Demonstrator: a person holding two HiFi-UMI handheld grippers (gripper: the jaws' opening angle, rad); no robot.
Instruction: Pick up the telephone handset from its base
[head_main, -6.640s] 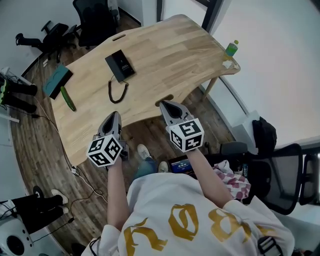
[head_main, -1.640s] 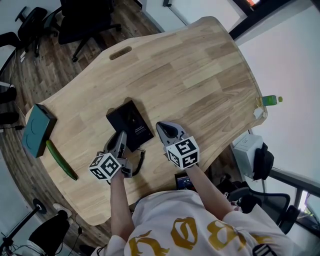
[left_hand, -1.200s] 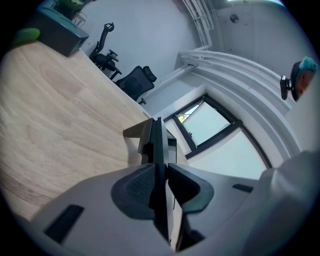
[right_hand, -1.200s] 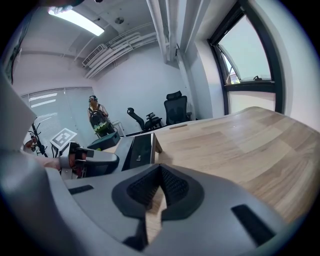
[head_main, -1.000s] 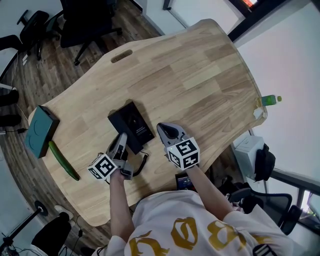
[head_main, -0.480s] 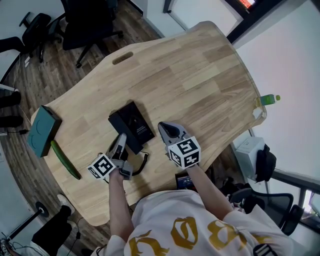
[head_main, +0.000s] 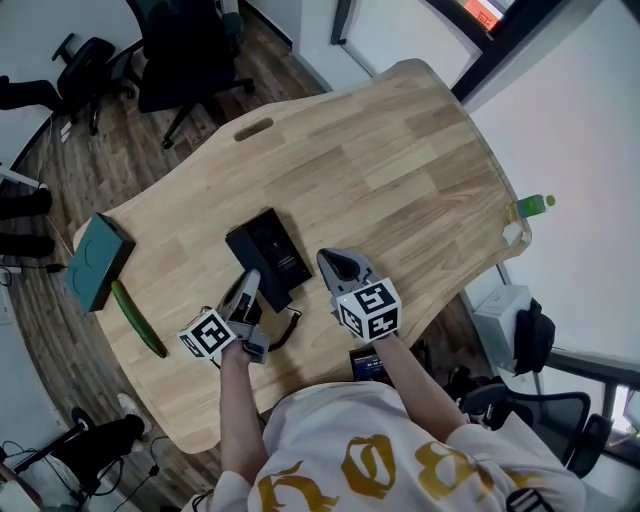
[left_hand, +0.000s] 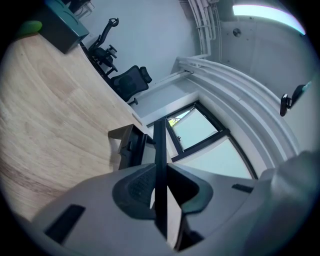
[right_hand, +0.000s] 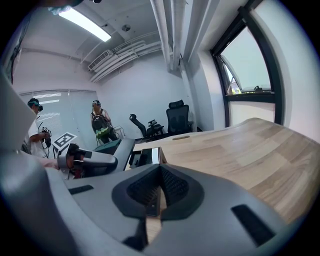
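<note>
One handset (left_hand: 160, 150) newly above base (left_hand: 126, 148)

— What sort of place is this?
— An office. There are black swivel chairs (head_main: 185, 60) on a wood floor (head_main: 110, 150) and a big curved wooden surface (head_main: 400, 150) carrying a telephone base (head_main: 275, 245). Tall windows (right_hand: 250, 65) and a ceiling strip light (right_hand: 85, 24) too.

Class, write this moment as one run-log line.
left gripper: jaws just closing, gripping handset | right gripper: shut, empty | base: on table
</note>
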